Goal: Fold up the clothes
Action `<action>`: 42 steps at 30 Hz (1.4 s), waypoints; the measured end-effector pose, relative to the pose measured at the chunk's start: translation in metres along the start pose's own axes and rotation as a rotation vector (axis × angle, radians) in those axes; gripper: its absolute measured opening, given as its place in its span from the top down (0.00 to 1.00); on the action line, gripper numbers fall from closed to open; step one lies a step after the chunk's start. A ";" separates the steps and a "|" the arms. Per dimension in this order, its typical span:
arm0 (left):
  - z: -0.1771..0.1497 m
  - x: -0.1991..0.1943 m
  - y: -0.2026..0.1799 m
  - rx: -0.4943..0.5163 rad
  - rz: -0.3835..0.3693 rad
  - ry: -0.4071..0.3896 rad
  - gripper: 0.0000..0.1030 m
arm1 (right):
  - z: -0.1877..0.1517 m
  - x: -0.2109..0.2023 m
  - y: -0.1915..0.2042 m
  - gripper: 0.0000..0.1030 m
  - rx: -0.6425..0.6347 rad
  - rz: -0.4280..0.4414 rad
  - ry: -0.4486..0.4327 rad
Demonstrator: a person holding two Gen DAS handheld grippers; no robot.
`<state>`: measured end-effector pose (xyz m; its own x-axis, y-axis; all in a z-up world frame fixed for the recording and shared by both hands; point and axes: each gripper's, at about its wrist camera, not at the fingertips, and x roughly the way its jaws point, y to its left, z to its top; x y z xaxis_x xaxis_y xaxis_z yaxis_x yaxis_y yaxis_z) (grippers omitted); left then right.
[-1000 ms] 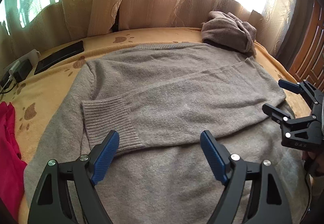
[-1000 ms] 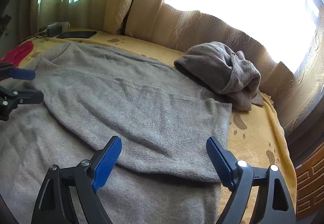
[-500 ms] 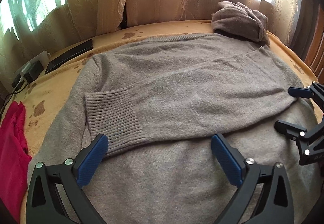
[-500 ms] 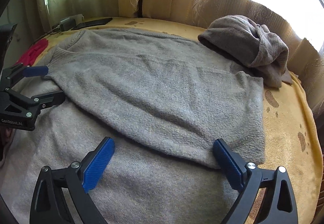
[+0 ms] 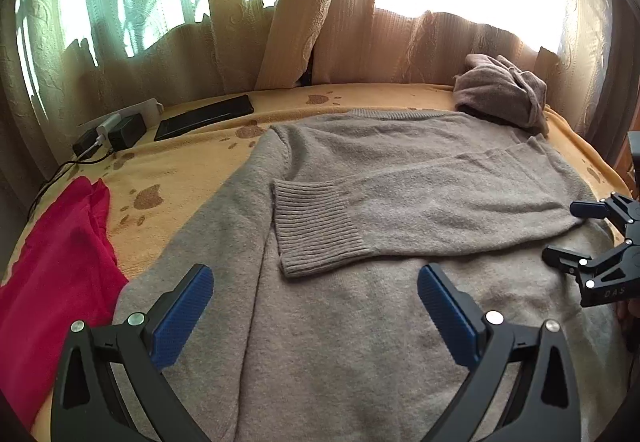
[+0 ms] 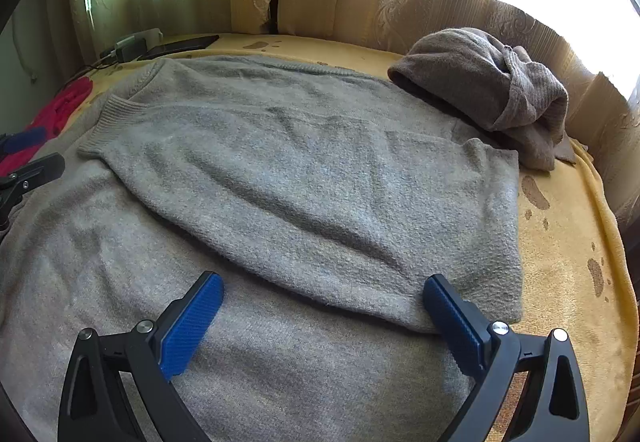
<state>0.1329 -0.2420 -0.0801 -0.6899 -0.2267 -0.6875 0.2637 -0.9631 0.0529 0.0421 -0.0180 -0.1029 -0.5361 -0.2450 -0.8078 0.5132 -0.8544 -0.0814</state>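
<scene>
Far left on the yellow blanket (image 5: 180, 178): a red cloth (image 5: 56, 262), bunched up, its edge just beside the sweater. Behind it, by the curtain (image 5: 248, 22): chargers (image 5: 116, 134) with a cord, then a flat black phone (image 5: 204, 117).

Near the front, the left tool (image 5: 315, 306), blue pads wide apart, holding nothing, hanging over the lower half of the sweater.

In the middle of the bed: the gray sweater (image 5: 360, 322), spread flat, neck toward the curtain. One sleeve (image 5: 420, 214) folded across the chest, its ribbed cuff (image 5: 316, 226) ending near the left shoulder (the other sleeve straight down the left side).

Back right, by the curtain: another brownish knit (image 5: 500, 94) in a lump, touching the sweater's far corner.

Far right: the right tool (image 6: 323, 304), pads also wide apart, gripping nothing, low over the folded shoulder edge at the sweater's right side. Right pad close to that fold; touching or not, cannot tell.
</scene>
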 end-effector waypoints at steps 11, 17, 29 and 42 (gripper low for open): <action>-0.019 -0.030 0.033 -0.031 0.005 -0.057 0.00 | 0.029 -0.044 0.040 0.01 -0.023 0.051 -0.062; -0.031 -0.055 0.085 -0.180 -0.068 -0.080 0.00 | 0.045 -0.071 0.125 0.01 -0.249 0.134 -0.132; -0.104 -0.103 0.215 -0.382 0.137 -0.062 0.00 | 0.004 -0.110 0.278 0.01 -0.828 0.352 -0.290; -0.133 -0.097 0.214 -0.424 0.055 -0.019 0.00 | -0.065 -0.122 0.378 0.01 -1.305 0.528 -0.279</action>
<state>0.3458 -0.4068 -0.0978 -0.6780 -0.2827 -0.6785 0.5521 -0.8053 -0.2161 0.3451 -0.2812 -0.0731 -0.1259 -0.6059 -0.7855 0.8451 0.3492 -0.4047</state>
